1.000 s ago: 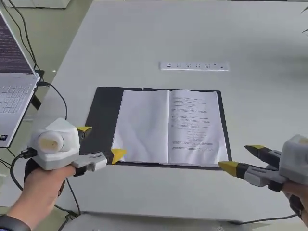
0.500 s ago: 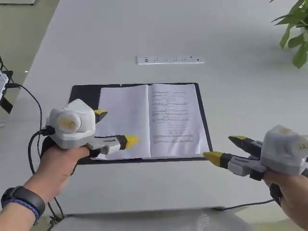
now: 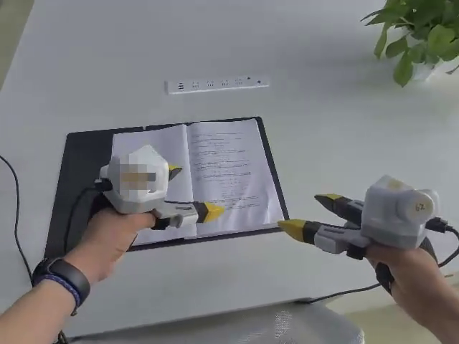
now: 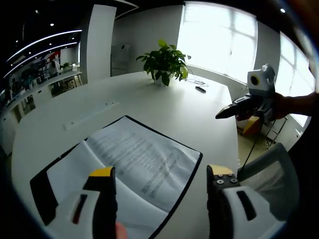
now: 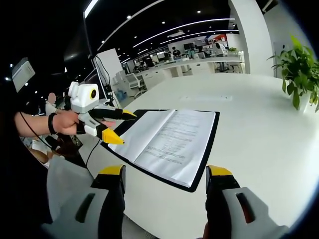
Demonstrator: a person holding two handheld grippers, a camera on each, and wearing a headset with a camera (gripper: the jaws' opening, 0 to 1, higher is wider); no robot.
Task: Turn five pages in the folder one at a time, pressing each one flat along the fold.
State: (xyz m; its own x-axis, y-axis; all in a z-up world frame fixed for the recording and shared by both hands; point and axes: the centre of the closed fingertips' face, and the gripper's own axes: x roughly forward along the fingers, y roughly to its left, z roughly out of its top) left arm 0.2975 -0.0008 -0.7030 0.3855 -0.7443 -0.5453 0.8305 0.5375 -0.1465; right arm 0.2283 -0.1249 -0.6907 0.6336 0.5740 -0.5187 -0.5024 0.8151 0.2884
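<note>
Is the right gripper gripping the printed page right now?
No: the right gripper holds its jaws open just off the near right corner of the folder, with nothing between them and the printed page lying flat.

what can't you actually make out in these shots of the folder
Printed page: text too small to read in any view.
Left page: head view, lower part hidden behind the left tongs.
Plant: head view, cut off by the top and right edges.
Pages turned so far: nothing shows it.

Right gripper [image 5: 165, 172] jaws apart, open folder [image 5: 172, 137] ahead, left gripper [image 5: 123, 128] beyond
</note>
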